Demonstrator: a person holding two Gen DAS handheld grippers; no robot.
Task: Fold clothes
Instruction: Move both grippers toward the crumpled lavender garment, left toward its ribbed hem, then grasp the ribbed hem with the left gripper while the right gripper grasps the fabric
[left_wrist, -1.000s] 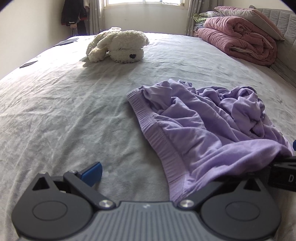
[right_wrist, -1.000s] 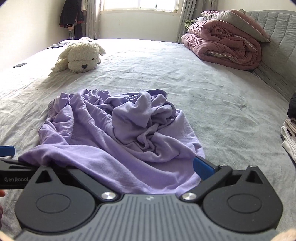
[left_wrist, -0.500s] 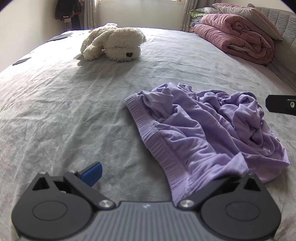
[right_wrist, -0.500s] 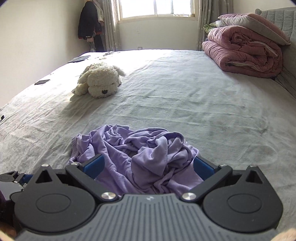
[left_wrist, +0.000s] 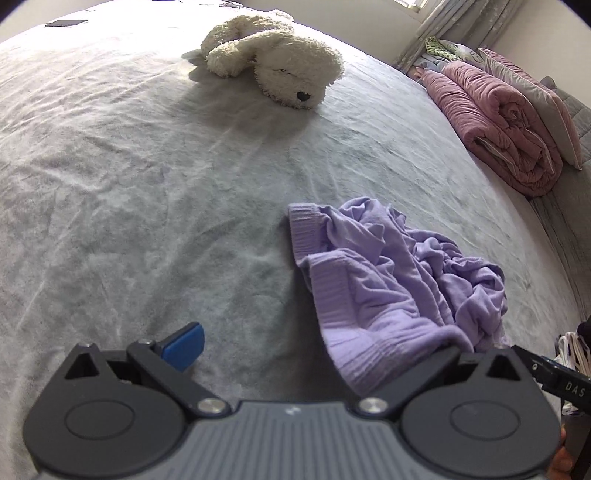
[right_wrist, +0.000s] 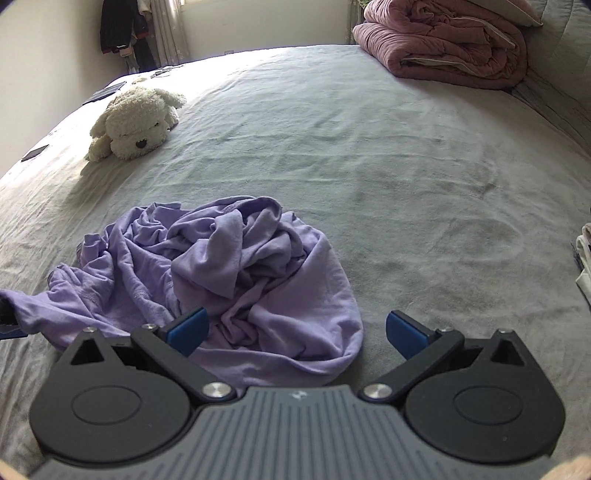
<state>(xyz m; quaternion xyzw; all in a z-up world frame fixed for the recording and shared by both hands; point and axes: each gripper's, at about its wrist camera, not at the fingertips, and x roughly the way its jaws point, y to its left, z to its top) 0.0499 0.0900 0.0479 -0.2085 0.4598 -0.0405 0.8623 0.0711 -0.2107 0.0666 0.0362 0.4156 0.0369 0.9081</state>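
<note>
The left tool (left_wrist: 317, 343) and the right tool (right_wrist: 295, 328) both stood apart, low in frame, over a crumpled purple shirt (right_wrist: 236, 280) on the bed (right_wrist: 406, 166).

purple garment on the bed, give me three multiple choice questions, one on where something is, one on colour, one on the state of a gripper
1. Where does the plush dog lie relative to the purple garment in the right wrist view?
A. beyond it, to the left
B. on top of it
C. under the folded quilt

2. What colour is the folded quilt at the head of the bed?
A. green
B. dusty pink
C. black

3. How does the right gripper stand?
A. shut on the plush dog
B. shut on the quilt
C. open over the near edge of the garment

Answers:
1. A, the dog lies on bare sheet further back on the left.
2. B, the quilt shows dusty pink in both views.
3. C, its blue pads stand wide apart with the cloth between and below them.
</note>
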